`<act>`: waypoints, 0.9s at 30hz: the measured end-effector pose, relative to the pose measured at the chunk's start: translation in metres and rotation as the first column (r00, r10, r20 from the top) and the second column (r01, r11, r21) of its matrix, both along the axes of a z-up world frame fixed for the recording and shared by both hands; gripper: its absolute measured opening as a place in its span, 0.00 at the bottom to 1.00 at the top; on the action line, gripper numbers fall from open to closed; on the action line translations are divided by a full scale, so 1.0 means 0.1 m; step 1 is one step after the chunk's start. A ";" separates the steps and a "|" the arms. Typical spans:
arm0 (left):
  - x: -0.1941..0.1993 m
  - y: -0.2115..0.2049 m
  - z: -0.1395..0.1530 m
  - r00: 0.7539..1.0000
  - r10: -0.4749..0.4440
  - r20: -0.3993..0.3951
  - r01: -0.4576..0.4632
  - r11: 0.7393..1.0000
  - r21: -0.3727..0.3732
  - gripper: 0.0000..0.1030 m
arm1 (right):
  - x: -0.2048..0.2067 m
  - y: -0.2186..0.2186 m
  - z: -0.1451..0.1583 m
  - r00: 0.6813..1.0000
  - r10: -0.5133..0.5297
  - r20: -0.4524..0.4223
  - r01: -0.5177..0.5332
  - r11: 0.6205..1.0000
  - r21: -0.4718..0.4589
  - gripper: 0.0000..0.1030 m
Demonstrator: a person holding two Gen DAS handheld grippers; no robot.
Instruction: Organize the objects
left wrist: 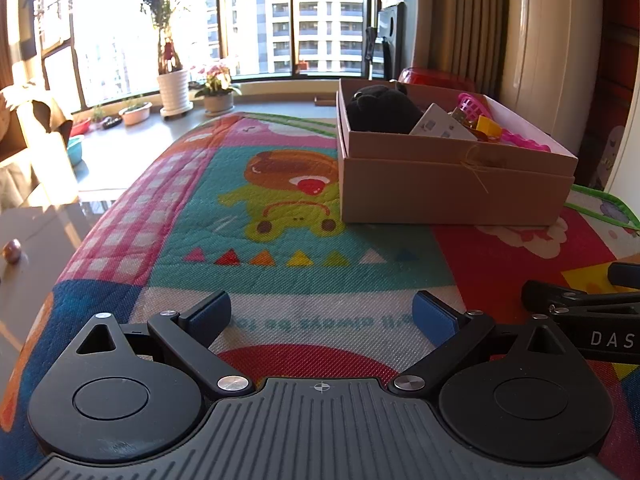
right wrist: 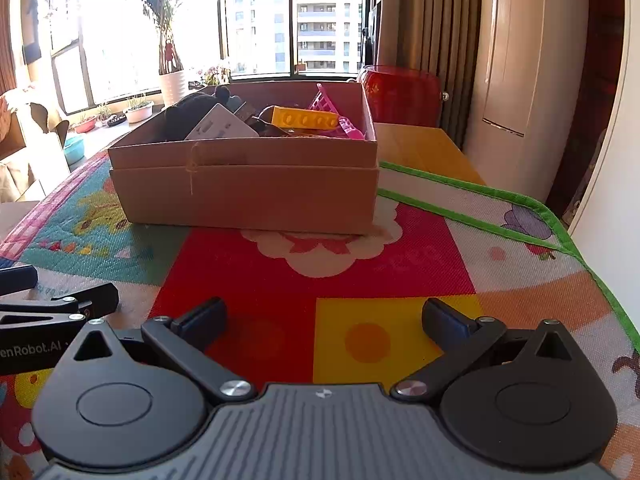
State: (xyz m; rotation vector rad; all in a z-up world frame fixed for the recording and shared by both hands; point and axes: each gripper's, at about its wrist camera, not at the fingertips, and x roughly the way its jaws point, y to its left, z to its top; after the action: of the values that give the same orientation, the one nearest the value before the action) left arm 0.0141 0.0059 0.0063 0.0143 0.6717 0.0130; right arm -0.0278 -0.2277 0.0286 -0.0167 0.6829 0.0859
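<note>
A brown cardboard box (left wrist: 452, 184) (right wrist: 248, 192) stands on the colourful play mat (left wrist: 280, 216) (right wrist: 380, 272), ahead of both grippers. Inside it lie a black plush toy (left wrist: 382, 110) (right wrist: 188, 116), a white card (left wrist: 442, 124) (right wrist: 222, 126), a yellow brick (left wrist: 489, 126) (right wrist: 306, 119) and a pink plastic basket (left wrist: 474, 106) (right wrist: 326, 102). My left gripper (left wrist: 322, 312) rests low over the mat, open and empty. My right gripper (right wrist: 324, 316) is also open and empty, to the right of the left one. Each gripper shows at the edge of the other's view.
A red stool (right wrist: 400, 92) stands behind the box. Potted plants (left wrist: 174, 88) line the window sill at the back. The mat's green border (right wrist: 520, 208) marks its right edge. A small round object (left wrist: 12, 250) lies on the floor at left.
</note>
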 end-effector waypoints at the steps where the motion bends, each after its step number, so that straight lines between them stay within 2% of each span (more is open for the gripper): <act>1: 0.00 0.00 0.00 1.000 0.000 0.000 0.000 1.000 0.000 0.97 | 0.00 0.00 0.00 1.000 0.000 0.001 0.000 1.000 0.001 1.00; 27: 0.00 0.00 0.01 1.000 0.000 -0.001 0.000 1.000 -0.001 0.97 | 0.01 0.01 -0.01 1.000 -0.002 0.004 0.002 1.000 -0.001 1.00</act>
State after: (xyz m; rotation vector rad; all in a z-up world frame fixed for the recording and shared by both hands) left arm 0.0138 0.0059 0.0071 0.0131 0.6724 0.0123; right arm -0.0272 -0.2266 0.0278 -0.0173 0.6789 0.0836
